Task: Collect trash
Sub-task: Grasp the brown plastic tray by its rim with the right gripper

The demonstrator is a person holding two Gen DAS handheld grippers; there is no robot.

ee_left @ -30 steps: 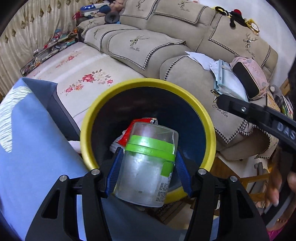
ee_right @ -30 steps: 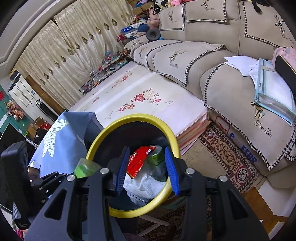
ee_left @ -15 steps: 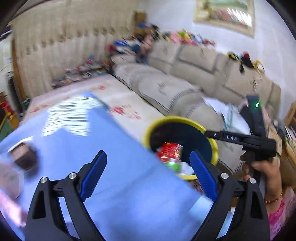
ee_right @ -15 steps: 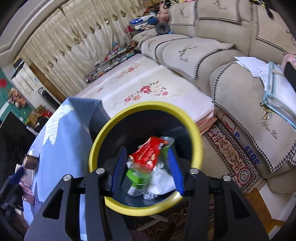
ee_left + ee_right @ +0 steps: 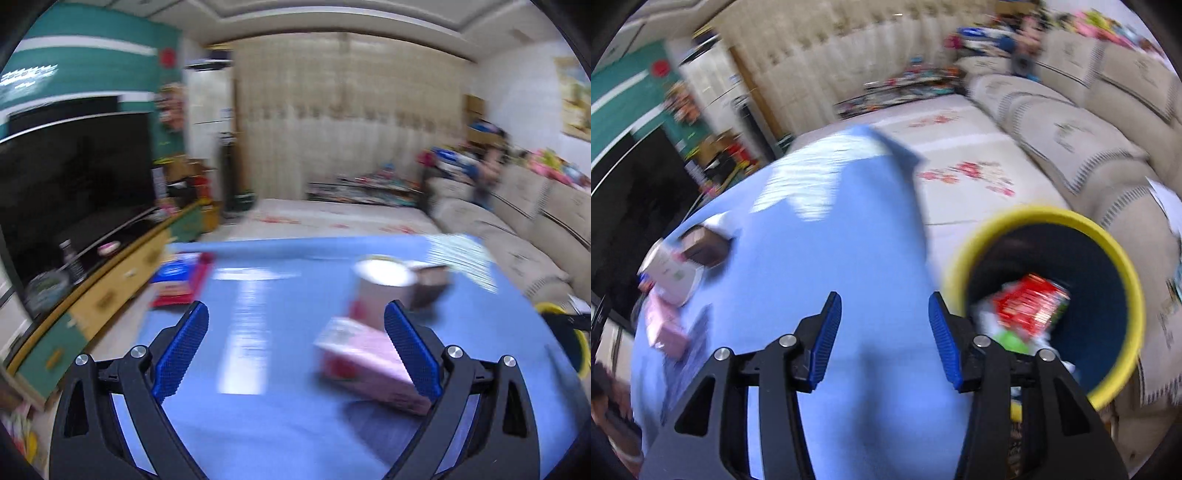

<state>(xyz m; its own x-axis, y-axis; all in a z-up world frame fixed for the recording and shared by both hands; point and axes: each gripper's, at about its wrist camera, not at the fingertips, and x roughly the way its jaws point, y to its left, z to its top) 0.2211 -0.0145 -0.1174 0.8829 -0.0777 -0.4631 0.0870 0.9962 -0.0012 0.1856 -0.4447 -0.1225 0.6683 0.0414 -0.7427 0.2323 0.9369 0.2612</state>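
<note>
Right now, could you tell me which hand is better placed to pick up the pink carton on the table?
Left. Its opening jaws already frame the pink carton, with nothing between them. The right gripper faces bare cloth beside the bin.

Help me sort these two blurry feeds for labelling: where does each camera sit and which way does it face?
Left wrist: on the left gripper, facing across the blue table toward television and curtains; its open, empty fingers show, opening.
Right wrist: on the right gripper, angled down over the table's edge at the yellow-rimmed bin; its empty fingers show, apart.
Shared: table, pink carton, sofa, curtains.
</note>
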